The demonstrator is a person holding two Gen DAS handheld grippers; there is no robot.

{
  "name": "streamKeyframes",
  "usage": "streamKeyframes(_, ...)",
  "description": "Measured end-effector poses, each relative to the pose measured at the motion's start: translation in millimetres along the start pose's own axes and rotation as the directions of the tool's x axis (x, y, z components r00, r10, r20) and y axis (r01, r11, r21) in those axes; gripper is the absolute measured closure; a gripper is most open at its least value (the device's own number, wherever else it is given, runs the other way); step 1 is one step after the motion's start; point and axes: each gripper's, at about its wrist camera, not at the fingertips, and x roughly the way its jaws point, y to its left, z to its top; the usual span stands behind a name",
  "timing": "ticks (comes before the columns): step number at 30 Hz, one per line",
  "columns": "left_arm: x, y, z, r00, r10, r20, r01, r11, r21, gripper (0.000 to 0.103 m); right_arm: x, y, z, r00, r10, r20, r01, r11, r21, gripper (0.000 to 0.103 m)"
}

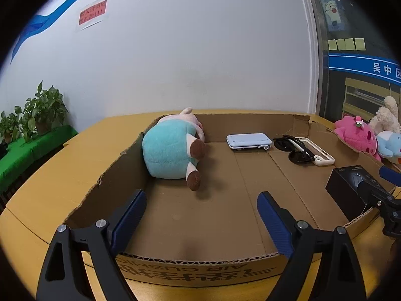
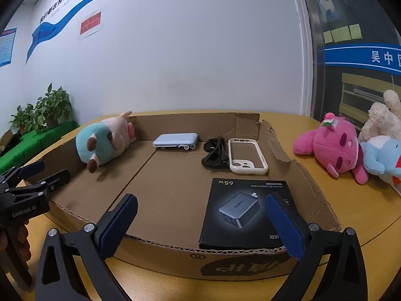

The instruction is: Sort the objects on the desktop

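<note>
**Sorting partway through, three plush toys waiting outside the box**

Cardboard box (image 2: 310, 195) is serving as the landmark: a shallow tray sitting on a yellow table (image 2: 363, 215). Inside it, a teal plush pig (image 2: 105, 143) is lying against the left wall, a pale blue case (image 2: 175, 140) is resting near the back wall, sunglasses (image 2: 214, 155) and a white phone case (image 2: 246, 156) are lying side by side right of centre, and a black charger box (image 2: 243, 213) is sitting against the front wall.

Outside the box's right wall, a pink plush (image 2: 335, 145), a cream plush (image 2: 383, 118) and a blue plush (image 2: 381, 158) are lying in a heap, so they are probably still waiting to be sorted.

The left gripper (image 1: 201, 219) is hovering over the box's front wall with its jaws spread wide and nothing between them. The right gripper (image 2: 201, 222) is likewise gaping and gripping nothing, with the charger box lying below its right finger.

The cream and blue plush are being cut off by the edge of the view, and the sorting rule is not showing anywhere.
</note>
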Motion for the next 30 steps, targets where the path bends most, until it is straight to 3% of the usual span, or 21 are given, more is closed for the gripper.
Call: streamKeyframes(30, 4.5, -0.1, -0.1, 1.000, 0.005, -0.008, -0.005, 1.000, 0.007, 0.012, 0.6, 1.4, 0.5, 1.000, -0.005, -0.001, 0.005, 1.000, 0.003, 0.000)
